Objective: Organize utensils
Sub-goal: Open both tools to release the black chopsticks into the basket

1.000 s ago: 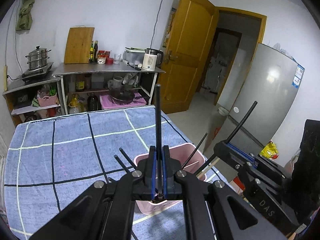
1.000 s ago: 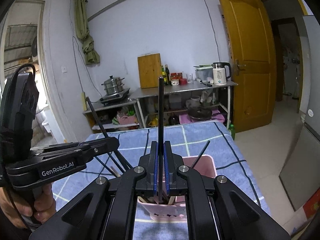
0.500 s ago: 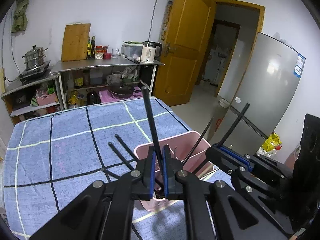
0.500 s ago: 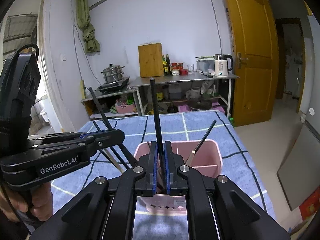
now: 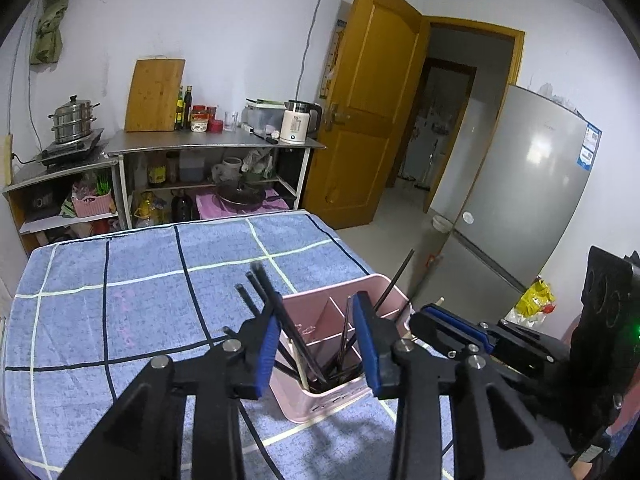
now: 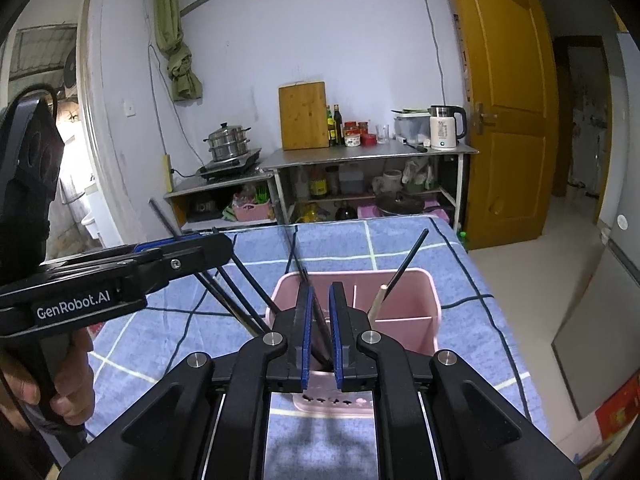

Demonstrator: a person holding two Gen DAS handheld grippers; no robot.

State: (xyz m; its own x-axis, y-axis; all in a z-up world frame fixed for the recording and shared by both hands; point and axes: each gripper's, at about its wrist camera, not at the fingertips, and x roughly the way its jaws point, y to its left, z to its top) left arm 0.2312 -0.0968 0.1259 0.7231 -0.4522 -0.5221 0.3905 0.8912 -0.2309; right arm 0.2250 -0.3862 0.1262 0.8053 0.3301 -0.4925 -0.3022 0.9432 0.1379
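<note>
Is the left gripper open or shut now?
Open. The left gripper has its blue pads spread wide apart above the pink box, and the black chopsticks lean loose inside it.

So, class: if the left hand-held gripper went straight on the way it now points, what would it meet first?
Most likely the pink utensil caddy and the black chopsticks leaning in it, framed between the left hand-held gripper's open jaws; depth is hard to judge.

left gripper (image 5: pixel 316 344): fingers spread wide, gripping nothing, above the near compartment of the bin.
pink divided bin (image 5: pixel 384 284): sits on the blue checked cloth (image 5: pixel 120 280).
black chopsticks (image 5: pixel 280 312): lean left inside the bin, several bunched together.
right gripper (image 5: pixel 448 320): reaches in from the right beside the bin's rim.
fridge (image 5: pixel 528 200): stands at right.
</note>
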